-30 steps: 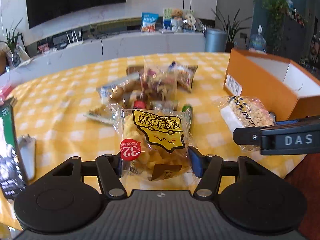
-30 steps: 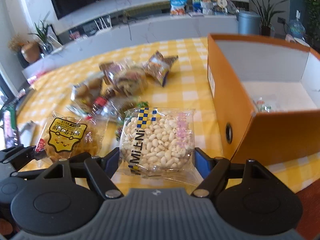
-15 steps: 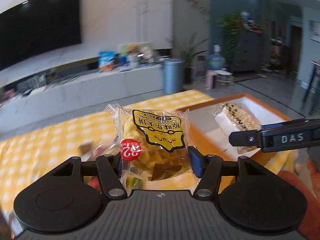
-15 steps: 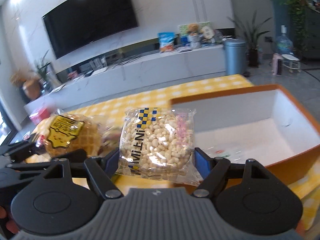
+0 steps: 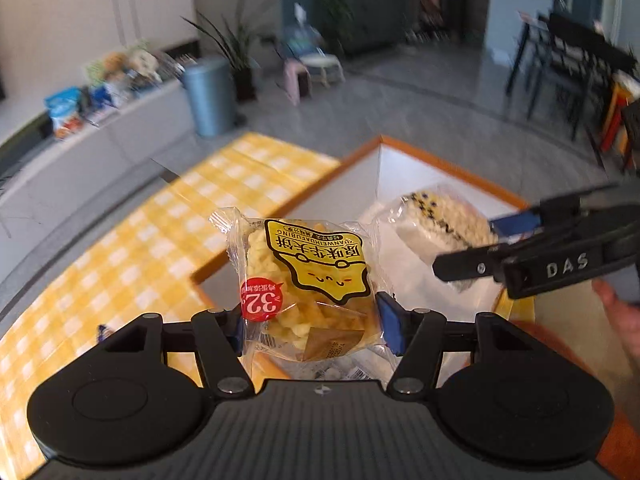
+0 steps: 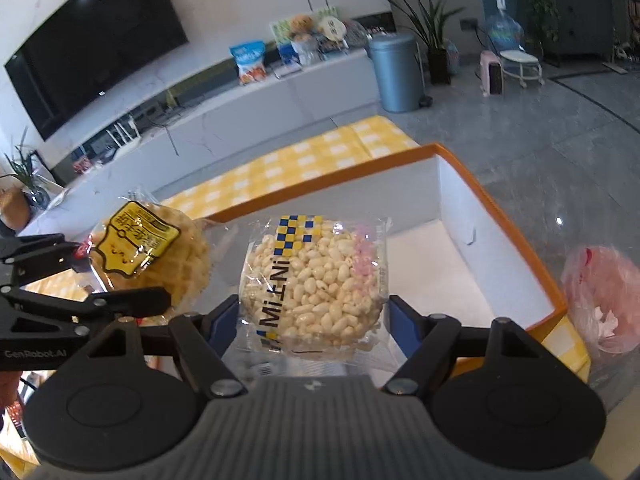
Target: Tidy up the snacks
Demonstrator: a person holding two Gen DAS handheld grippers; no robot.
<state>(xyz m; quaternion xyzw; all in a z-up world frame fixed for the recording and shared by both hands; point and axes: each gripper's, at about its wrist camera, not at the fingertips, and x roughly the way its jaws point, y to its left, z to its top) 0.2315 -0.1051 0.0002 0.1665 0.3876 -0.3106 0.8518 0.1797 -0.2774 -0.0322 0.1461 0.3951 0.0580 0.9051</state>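
Note:
My left gripper (image 5: 310,322) is shut on a yellow-labelled waffle cake packet (image 5: 308,276) with a red sticker, held above the near corner of the orange box (image 5: 448,164). My right gripper (image 6: 314,320) is shut on a clear puffed rice cake packet (image 6: 314,276) marked MiTNi, held over the box's white inside (image 6: 432,276). In the right wrist view the waffle packet (image 6: 156,248) hangs to the left. In the left wrist view the rice cake (image 5: 440,222) is at the right, over the box.
The orange box's rim (image 6: 516,236) stands on the yellow checked tablecloth (image 5: 120,256) at the table's edge. A pink plastic bag (image 6: 604,296) lies right of the box. A grey bin (image 6: 396,74) and a white TV cabinet (image 6: 248,108) are behind. A hand (image 5: 620,320) shows at right.
Both grippers have lifted their packets off the table and swung right to above the orange box. The snack pile on the cloth has left both views.

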